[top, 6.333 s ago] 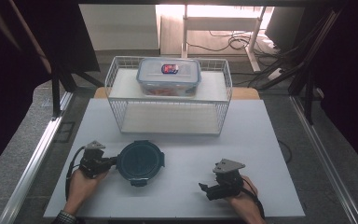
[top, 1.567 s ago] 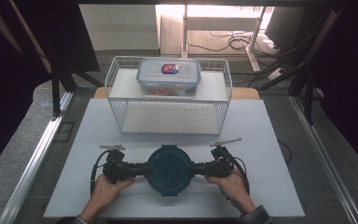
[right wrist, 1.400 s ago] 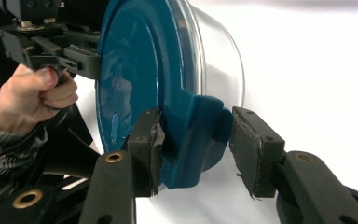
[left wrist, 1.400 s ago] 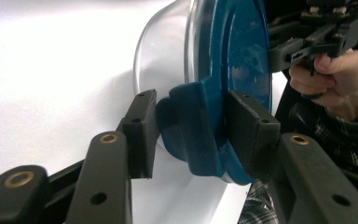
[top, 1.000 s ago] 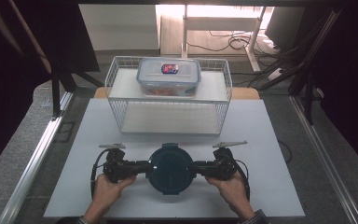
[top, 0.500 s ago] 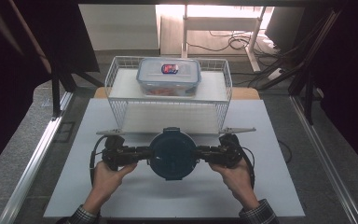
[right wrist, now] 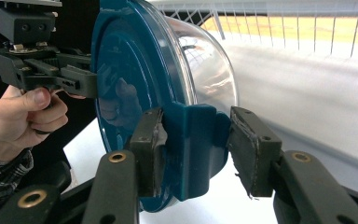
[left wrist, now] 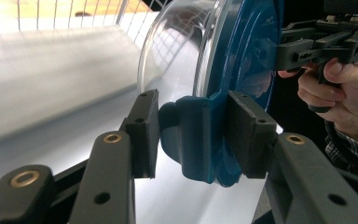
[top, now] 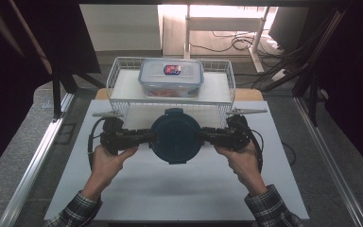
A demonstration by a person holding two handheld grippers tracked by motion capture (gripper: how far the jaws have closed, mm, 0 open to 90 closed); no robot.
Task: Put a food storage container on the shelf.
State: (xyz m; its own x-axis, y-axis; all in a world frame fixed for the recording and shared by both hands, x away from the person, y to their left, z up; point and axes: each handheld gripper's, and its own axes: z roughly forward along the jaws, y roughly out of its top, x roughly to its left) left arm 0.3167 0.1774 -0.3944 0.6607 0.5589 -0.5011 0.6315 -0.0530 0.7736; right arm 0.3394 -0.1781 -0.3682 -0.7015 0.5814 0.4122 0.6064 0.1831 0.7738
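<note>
The round container (top: 175,136) with its blue lid hangs above the worktop's (top: 170,189) middle, near the far edge, before the basket (top: 227,80). Left gripper (top: 146,137) and right gripper (top: 207,136) fingers each clamp 1 lid tab. Best to raise both hands evenly, lid level, to clear the basket rim.

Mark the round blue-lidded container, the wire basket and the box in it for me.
Container (top: 175,136): high view, centre of its blue lid.
Basket (top: 230,80): high view, right rim wire.
Box (top: 171,78): high view, middle of its clear lid.

The wire basket (top: 227,82) blocks forward passage; table (top: 170,189) behind lies free.
</note>
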